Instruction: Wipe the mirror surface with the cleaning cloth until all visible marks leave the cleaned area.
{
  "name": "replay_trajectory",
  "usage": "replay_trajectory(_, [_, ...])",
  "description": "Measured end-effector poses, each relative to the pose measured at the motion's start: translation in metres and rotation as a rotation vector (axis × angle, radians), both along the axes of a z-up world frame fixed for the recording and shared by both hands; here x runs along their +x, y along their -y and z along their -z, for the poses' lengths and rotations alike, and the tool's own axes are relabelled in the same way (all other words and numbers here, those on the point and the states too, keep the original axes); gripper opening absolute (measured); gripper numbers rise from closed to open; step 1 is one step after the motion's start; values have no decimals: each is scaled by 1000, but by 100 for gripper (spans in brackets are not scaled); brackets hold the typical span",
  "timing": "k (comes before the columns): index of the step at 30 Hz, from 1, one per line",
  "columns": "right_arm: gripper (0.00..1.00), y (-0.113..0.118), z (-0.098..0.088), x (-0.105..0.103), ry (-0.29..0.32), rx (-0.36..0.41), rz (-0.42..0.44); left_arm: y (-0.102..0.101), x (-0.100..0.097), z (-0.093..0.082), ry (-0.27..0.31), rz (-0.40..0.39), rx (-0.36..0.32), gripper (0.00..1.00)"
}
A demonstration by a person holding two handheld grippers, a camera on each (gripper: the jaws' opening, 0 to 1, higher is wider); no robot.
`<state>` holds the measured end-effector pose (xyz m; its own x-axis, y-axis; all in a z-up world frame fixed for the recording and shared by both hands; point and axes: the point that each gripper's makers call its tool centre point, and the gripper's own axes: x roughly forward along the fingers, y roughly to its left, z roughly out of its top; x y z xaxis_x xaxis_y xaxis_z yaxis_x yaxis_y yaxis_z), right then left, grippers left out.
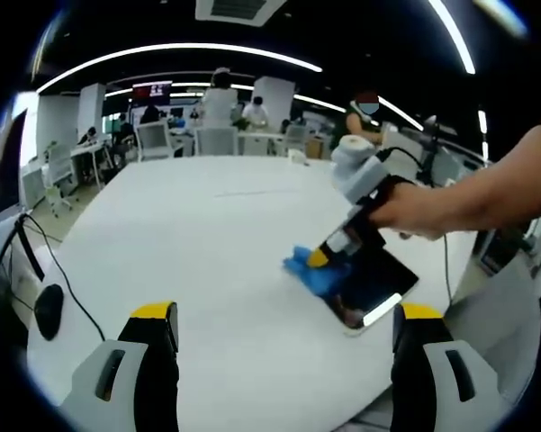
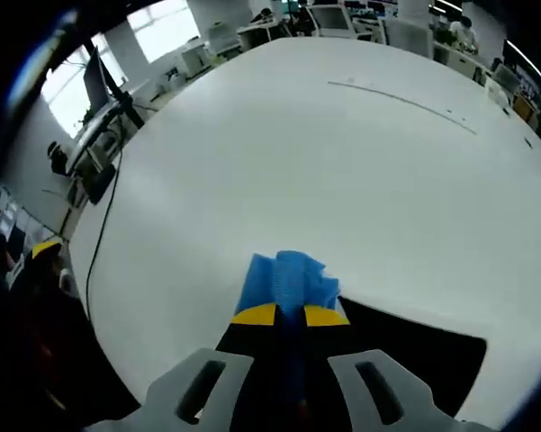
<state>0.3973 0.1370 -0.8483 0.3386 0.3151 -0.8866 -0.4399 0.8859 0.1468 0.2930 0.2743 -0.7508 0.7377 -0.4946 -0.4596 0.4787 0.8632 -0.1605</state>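
- On the white table point(image 1: 207, 243), toward its near right edge, I see the mirror point(image 1: 378, 290) lying flat, dark and reflecting a ceiling light.
- At the mirror's left end sits the blue cloth point(image 1: 308, 270), bunched, partly on the glass and partly on the table.
- My right gripper point(image 1: 327, 255) comes in from the right, a hand point(image 1: 414, 209) behind it, its yellow-tipped jaws pinched on the cloth.
- From the right gripper view, the right gripper point(image 2: 289, 315) has its jaws narrow, the cloth point(image 2: 284, 281) squeezed between them and fanning out past the tips; the mirror point(image 2: 414, 355) shows dark just right of them.
- My left gripper point(image 1: 284, 315) hangs above the near table, jaws wide apart, holding nothing.
- Far off, people sit at desks.
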Motion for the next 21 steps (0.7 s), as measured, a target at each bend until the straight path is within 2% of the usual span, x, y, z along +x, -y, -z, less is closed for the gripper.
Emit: replay_trajectory(21, [3,23,-1,0,-8,-27,9,6,1,-4,9,9,-2,100])
